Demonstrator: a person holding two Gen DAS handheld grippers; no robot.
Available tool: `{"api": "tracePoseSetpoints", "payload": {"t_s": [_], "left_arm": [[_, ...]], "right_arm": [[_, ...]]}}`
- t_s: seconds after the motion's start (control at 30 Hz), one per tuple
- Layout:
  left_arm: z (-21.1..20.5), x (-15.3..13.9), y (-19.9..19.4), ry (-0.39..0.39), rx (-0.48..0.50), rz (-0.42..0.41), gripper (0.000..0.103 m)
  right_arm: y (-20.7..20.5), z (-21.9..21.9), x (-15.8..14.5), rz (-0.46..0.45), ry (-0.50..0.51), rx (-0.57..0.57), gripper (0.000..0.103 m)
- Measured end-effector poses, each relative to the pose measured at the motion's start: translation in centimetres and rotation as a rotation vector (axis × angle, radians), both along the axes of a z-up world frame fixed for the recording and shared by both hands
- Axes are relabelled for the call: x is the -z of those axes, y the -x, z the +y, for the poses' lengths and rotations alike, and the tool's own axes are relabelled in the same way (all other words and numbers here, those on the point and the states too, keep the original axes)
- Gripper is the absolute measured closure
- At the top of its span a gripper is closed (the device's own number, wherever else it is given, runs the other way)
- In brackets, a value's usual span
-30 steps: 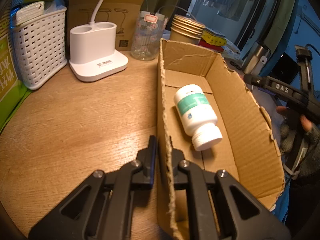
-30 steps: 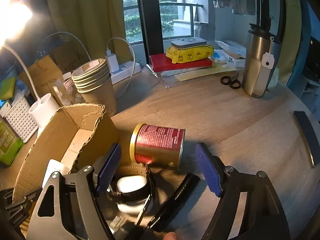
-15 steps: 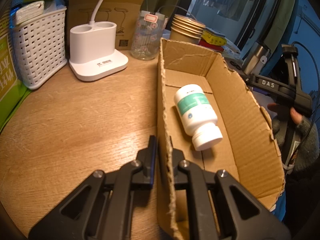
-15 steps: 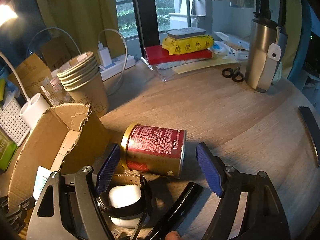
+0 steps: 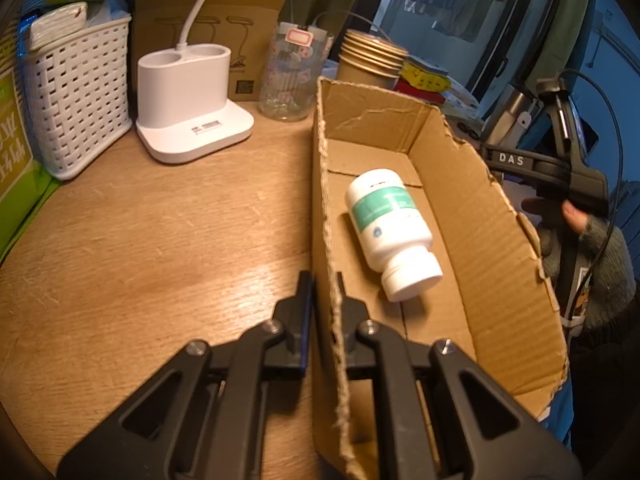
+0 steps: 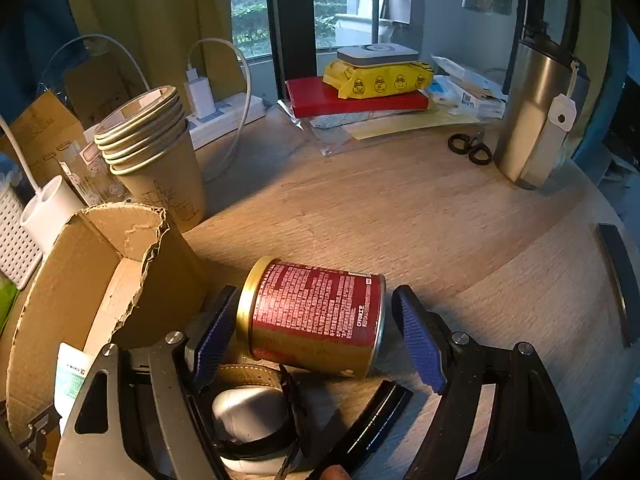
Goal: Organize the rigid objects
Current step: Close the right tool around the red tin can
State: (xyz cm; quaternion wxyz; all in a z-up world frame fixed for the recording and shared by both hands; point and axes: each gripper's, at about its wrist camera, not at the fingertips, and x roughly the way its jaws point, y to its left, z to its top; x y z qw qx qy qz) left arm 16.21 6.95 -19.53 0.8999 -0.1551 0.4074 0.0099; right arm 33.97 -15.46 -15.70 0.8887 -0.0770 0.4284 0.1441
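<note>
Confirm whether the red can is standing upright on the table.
No, the red can lies on its side on the table, between the right gripper's open fingers.

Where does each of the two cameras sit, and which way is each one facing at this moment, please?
Left wrist: on the left gripper, angled down at the cardboard box, whose wall it pinches; the person's right hand shows.
Right wrist: on the right gripper, angled down at the red can lying between its open fingers; no hand clearly visible.
Shared: the cardboard box, white bottle, paper cups and wooden table.
</note>
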Motion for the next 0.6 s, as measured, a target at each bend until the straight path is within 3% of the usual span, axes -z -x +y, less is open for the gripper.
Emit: {"api": "tracePoseSetpoints", "payload": {"t_s": [0.03,0.1,0.6], "left_arm": [[0.0,0.0,0.0,0.000,0.000,0.000,0.095],[0.0,0.0,0.0,0.000,0.000,0.000,0.095],[0.0,0.0,0.0,0.001,0.000,0.000,0.095]], "right_arm": [[0.0,0.0,0.1,0.003,-0.001,0.000,0.024],[0.0,0.0,0.2,0.011,-0.001,0.002,0.037],[1.2,-0.3,-0.8,-0.012,0.000,0.007,0.037]]}}
